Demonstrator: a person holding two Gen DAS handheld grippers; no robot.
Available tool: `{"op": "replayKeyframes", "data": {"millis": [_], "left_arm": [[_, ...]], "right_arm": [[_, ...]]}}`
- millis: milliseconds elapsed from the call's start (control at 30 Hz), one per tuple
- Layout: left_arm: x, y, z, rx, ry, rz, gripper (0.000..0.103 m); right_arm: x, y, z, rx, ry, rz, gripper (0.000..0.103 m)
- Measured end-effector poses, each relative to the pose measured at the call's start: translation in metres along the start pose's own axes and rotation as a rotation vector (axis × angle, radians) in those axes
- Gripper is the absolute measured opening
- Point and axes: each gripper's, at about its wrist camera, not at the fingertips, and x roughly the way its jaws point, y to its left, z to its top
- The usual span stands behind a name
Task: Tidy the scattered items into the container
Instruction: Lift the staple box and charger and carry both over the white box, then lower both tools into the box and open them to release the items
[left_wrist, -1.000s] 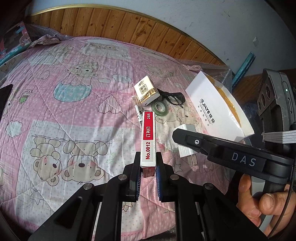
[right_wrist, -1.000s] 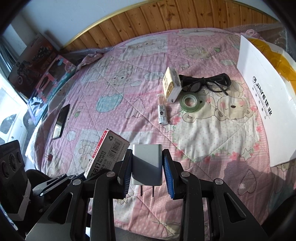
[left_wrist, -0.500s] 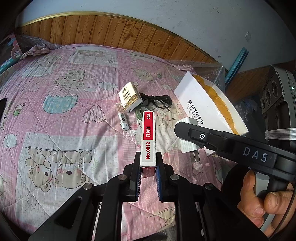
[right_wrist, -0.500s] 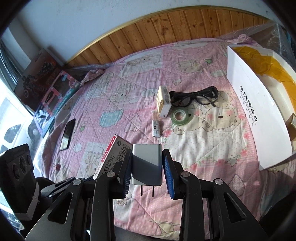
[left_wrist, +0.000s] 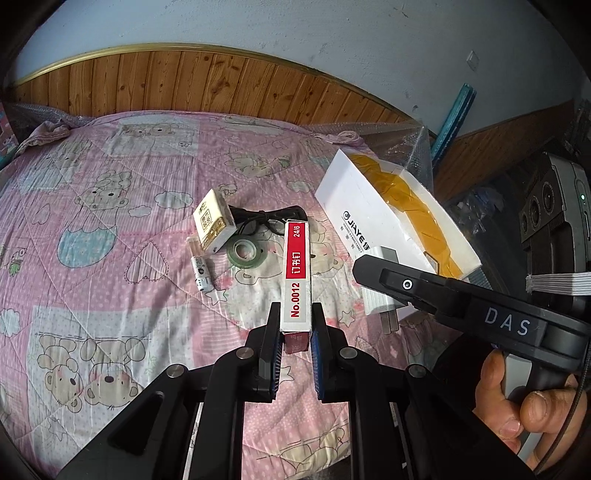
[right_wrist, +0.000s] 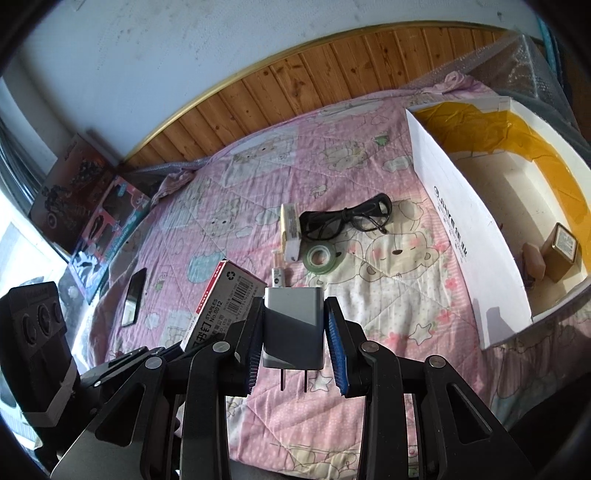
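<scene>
Above the pink bear-print quilt (right_wrist: 388, 317), the left gripper (left_wrist: 295, 347) is clamping a red-and-white staple box (left_wrist: 296, 273), the right gripper (right_wrist: 293, 341) a grey-white plug charger (right_wrist: 293, 332); either could be slipping short of the white yellow-lined cardboard box (right_wrist: 465, 236).

Reading "No.0012" and "24/6" on the red-and-white staple box (left_wrist: 296, 275), "STAPLES" on its side; "DAS" on the black gripper arm (left_wrist: 506, 325); seemingly "JIAYE" on the white container (left_wrist: 364, 225).
</scene>
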Motion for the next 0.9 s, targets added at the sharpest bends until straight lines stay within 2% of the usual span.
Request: {"op": "replayKeyframes", "data": {"millis": [900], "left_arm": [[0.053,-0.101,0.079,0.166,-0.011,-0.103,0.014]], "right_arm": [[-0.055,-0.09,0.052,0.118,-0.136,-0.074,0.033]]}}
